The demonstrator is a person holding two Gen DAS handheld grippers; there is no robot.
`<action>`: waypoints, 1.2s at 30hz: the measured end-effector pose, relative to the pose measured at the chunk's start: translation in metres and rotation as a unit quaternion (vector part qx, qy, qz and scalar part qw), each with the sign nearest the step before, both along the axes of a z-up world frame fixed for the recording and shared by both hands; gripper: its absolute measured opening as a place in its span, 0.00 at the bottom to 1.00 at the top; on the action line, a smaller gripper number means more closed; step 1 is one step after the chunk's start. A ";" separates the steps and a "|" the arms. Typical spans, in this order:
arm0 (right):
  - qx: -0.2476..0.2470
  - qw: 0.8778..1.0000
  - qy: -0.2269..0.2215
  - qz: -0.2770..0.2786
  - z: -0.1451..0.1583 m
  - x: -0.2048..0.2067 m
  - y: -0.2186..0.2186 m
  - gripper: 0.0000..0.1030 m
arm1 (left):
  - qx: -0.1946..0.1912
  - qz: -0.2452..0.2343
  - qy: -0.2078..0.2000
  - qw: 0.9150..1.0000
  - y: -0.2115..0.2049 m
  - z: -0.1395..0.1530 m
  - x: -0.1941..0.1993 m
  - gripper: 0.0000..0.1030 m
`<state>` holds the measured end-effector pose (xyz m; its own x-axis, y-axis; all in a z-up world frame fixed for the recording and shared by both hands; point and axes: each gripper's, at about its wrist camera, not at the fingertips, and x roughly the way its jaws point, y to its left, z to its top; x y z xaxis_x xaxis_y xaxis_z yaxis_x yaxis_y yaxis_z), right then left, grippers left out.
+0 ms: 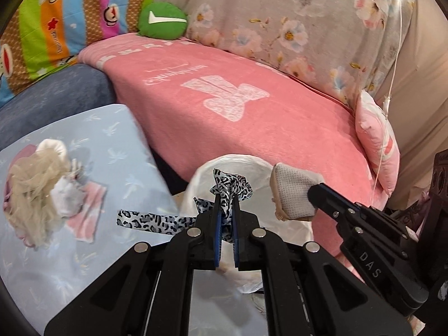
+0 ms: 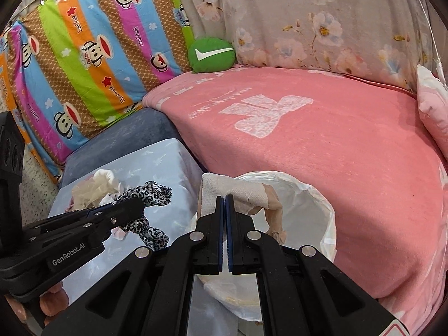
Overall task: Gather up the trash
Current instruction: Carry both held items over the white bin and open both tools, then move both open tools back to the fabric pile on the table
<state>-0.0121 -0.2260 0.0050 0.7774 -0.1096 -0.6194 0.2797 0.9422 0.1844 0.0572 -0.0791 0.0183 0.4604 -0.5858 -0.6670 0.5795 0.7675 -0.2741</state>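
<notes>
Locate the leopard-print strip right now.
The leopard-print strip is pinched in the left claw, held over the near-left rim of the white-lined bin; the right wrist view shows it left of the white cloth in the right claw.

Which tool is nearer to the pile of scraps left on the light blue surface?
Left. The left tool, shut on leopard-print cloth, is beside the pile; the right tool, holding white cloth, is over the lined bin.
</notes>
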 end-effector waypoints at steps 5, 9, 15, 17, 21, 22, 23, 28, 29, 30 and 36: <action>0.004 1.000 0.002 -0.015 -0.002 0.003 -0.014 0.06 | -0.002 -0.013 0.003 1.000 -0.018 -0.002 0.003 0.08; 0.005 1.000 0.001 -0.023 -0.004 0.002 -0.020 0.18 | -0.007 0.001 0.015 1.000 -0.019 -0.003 0.009 0.36; 0.010 1.000 0.003 -0.027 -0.007 0.004 -0.023 0.26 | -0.002 0.020 0.014 1.000 -0.016 -0.005 0.014 0.46; 0.009 1.000 0.004 -0.026 -0.008 0.005 -0.021 0.28 | -0.001 0.025 0.016 1.000 -0.014 -0.007 0.016 0.46; 0.005 1.000 0.004 -0.022 -0.008 0.005 -0.015 0.32 | 0.000 0.037 0.016 0.999 -0.007 -0.008 0.019 0.46; 0.005 1.000 0.005 -0.020 -0.008 0.006 -0.013 0.33 | 0.001 0.041 0.016 0.999 -0.004 -0.008 0.019 0.46; 0.005 1.000 0.005 -0.018 -0.009 0.006 -0.011 0.33 | 0.001 0.045 0.016 0.999 -0.002 -0.009 0.020 0.46; 0.005 1.000 0.008 -0.002 -0.010 0.011 0.002 0.36 | -0.002 0.064 0.016 0.998 0.014 -0.010 0.021 0.46; 0.005 1.000 0.009 0.001 -0.010 0.013 0.005 0.37 | -0.001 0.068 0.014 0.998 0.018 -0.010 0.021 0.46; 0.005 1.000 0.010 0.005 -0.011 0.014 0.009 0.38 | 0.000 0.072 0.012 0.997 0.021 -0.009 0.021 0.46; 0.003 1.000 0.013 0.025 -0.012 0.022 0.030 0.39 | 0.000 0.097 0.010 0.995 0.043 -0.010 0.024 0.46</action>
